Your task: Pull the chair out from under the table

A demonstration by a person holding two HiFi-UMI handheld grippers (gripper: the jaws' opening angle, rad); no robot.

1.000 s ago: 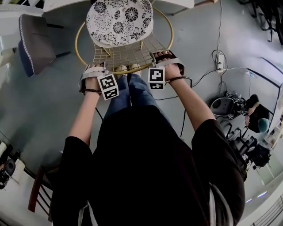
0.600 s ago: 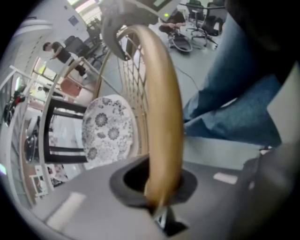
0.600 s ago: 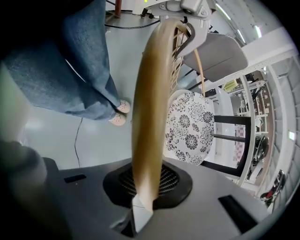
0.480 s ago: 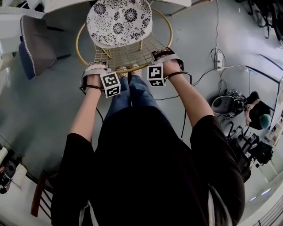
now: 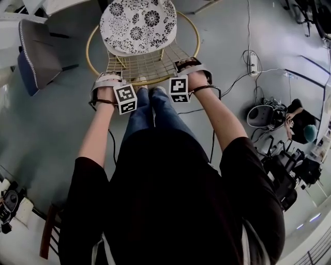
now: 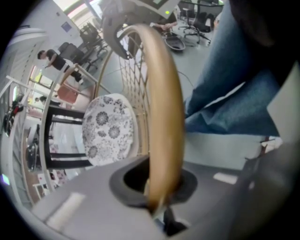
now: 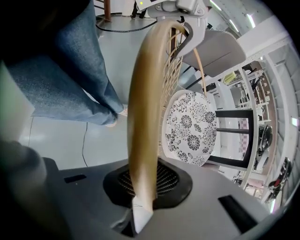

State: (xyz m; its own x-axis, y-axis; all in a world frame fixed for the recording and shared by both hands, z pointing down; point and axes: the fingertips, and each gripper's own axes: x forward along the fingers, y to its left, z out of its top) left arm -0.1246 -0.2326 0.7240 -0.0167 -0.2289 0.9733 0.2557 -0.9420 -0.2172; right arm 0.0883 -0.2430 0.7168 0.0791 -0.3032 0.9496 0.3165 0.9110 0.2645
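You had both grippers on the round gold wire chair (image 5: 147, 66), which stood on the grey floor (image 5: 62, 134) right in front of your legs in blue jeans (image 5: 152, 111). Its round white cushion with the black flower print (image 5: 137, 26) lay fully in sight on the far side. It was close to the edge of the white table (image 5: 57, 4) at the top of the head view. Whether any part of the chair reached under that table could not be told.

Your left gripper (image 5: 107, 81) pointed steeply down onto the near left stretch of the chair's thick gold hoop (image 7: 145, 93). Your right gripper (image 5: 190, 66) pointed down the same way onto the near right stretch, and the wire grid of the chair's back lay between the two.

In the left gripper view the hoop ran straight up out of the jaws. They had just been closing and were clamped on the hoop. The right gripper view showed the same: those jaws had just been closing too, and they pinched the hoop tight at its lower end.

A grey padded chair with a pale trim (image 5: 39, 49) stood well apart on the left. A white power strip (image 5: 252, 61) lay on the floor to the right, with cables trailing from it.
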